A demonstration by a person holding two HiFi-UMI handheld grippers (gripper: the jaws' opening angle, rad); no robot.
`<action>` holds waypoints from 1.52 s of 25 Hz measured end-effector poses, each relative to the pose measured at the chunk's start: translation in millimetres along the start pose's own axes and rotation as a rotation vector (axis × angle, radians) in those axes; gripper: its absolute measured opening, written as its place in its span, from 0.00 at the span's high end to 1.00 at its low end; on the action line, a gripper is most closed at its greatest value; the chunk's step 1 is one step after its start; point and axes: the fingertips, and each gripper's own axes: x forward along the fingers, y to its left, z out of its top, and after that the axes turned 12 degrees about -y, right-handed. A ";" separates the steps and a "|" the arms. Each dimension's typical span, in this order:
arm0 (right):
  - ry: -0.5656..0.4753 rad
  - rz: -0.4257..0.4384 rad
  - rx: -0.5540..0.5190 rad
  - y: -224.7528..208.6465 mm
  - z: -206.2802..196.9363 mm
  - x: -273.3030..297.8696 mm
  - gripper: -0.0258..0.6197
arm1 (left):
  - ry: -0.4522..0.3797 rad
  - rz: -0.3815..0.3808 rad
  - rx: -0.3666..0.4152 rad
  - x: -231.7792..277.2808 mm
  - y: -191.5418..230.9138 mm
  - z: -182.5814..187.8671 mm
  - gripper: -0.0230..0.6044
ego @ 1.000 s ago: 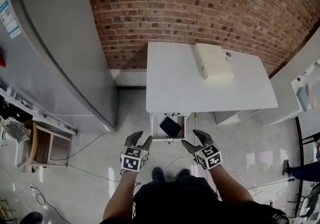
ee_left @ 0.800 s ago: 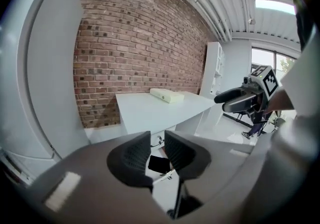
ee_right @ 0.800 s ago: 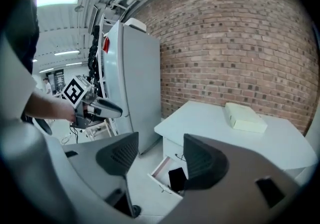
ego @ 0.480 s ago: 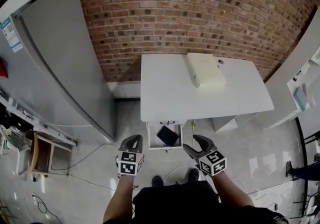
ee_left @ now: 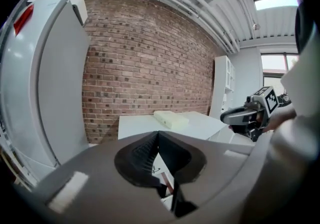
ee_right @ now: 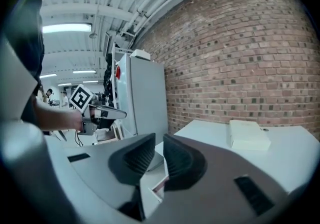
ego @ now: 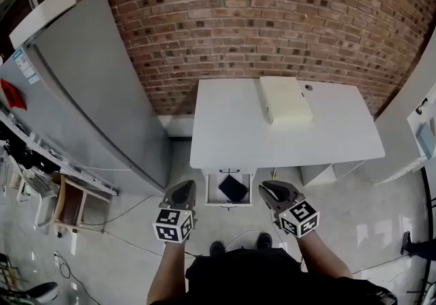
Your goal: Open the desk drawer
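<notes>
The white desk (ego: pixel 231 133) stands against the brick wall. Its drawer (ego: pixel 212 190) is pulled out below the front edge, with a dark flat object (ego: pixel 233 188) lying inside. My left gripper (ego: pixel 182 192) hangs in the air left of the drawer, shut with nothing in it; in the left gripper view (ee_left: pixel 157 135) its jaws touch. My right gripper (ego: pixel 272 192) hovers right of the drawer, its jaws closing; the right gripper view (ee_right: pixel 159 140) shows a narrow gap with nothing in it. Neither gripper touches the drawer.
A cream box (ego: pixel 285 99) lies on the desk's back right. A tall grey fridge (ego: pixel 88 92) stands on the left, with a wooden stool (ego: pixel 68 205) near it. White furniture (ego: pixel 415 126) flanks the right. Cables (ego: pixel 122 242) trail on the floor.
Both grippers have lifted up and drawn back from the drawer front. The left jaws went from open to shut and the right jaws narrowed. The drawer stays pulled out.
</notes>
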 end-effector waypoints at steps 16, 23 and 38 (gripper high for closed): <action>-0.190 0.124 -0.040 -60.0 53.9 -52.9 0.94 | -0.127 -0.005 0.020 36.0 -93.8 68.8 0.94; -0.257 0.110 -0.009 -55.5 85.9 -38.0 0.94 | -0.122 -0.021 0.045 40.5 -74.6 78.8 0.95; -0.194 0.167 -0.051 -24.4 77.0 -3.9 0.94 | -0.055 0.108 -0.016 9.5 -25.6 52.4 0.95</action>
